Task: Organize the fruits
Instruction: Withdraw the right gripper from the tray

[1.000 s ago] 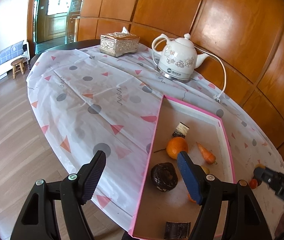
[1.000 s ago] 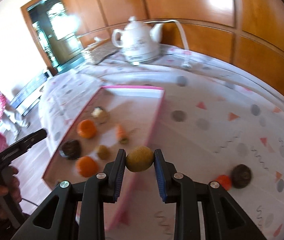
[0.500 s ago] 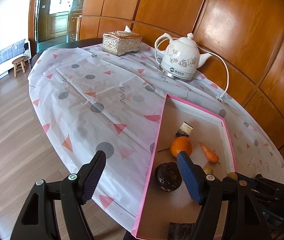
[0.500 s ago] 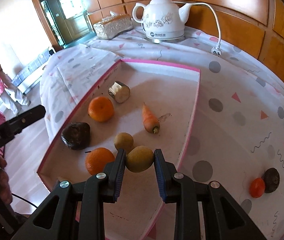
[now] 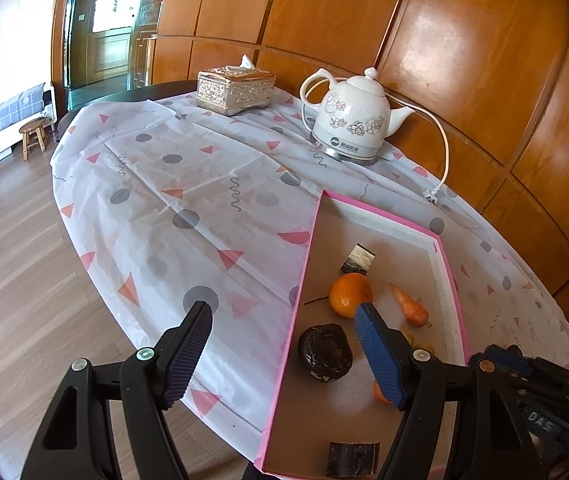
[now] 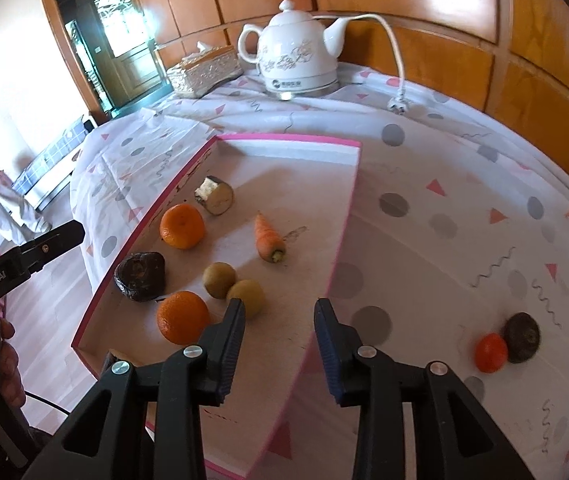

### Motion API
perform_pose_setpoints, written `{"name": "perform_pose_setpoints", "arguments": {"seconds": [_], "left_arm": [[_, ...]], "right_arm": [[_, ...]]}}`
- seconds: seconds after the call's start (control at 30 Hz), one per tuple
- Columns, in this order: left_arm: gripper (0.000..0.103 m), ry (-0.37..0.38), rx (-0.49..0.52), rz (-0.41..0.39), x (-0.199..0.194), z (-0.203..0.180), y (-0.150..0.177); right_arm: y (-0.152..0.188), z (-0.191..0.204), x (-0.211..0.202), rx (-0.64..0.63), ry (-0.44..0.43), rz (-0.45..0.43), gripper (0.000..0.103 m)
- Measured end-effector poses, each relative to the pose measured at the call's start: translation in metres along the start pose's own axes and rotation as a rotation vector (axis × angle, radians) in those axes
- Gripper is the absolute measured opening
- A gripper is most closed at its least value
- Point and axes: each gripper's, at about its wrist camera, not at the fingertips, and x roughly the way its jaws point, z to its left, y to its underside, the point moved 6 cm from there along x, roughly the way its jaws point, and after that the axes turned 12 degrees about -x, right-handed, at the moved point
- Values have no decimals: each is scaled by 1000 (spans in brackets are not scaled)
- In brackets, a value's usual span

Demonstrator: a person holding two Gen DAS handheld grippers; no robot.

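Right gripper (image 6: 276, 316) jaws have just been opening, released; the yellow fruit (image 6: 247, 297) lies in the tray (image 6: 284, 140), touching the left finger's tip. Left gripper (image 5: 282, 326) spread, empty, straddling the tray's pink edge. Beyond both: patterned tablecloth (image 5: 164, 200), kettle (image 6: 296, 64), tissue box (image 5: 236, 86), wood-panelled wall (image 5: 444, 40).

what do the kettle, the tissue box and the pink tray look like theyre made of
Kettle: probably glazed ceramic, glossy white with printed flowers, on a shiny metal-looking base.
Tissue box: looks like embossed metal or metallic-finish plastic, a pale silvery-gold relief pattern; which one is unclear.
Pink tray: likely cardboard, with thin pink edges, white inner walls and a matte beige floor.
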Motion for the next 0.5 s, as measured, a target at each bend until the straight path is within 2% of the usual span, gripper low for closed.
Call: {"name": "perform_pose_setpoints", "arguments": {"seconds": [0.23, 0.5], "left_arm": [[74, 7, 17, -3, -2, -5, 1], [74, 19, 40, 4, -3, -13, 4]], "right_arm": [[11, -21, -24, -11, 78, -12, 39], [39, -72, -52, 37, 185, 15, 39]]}}
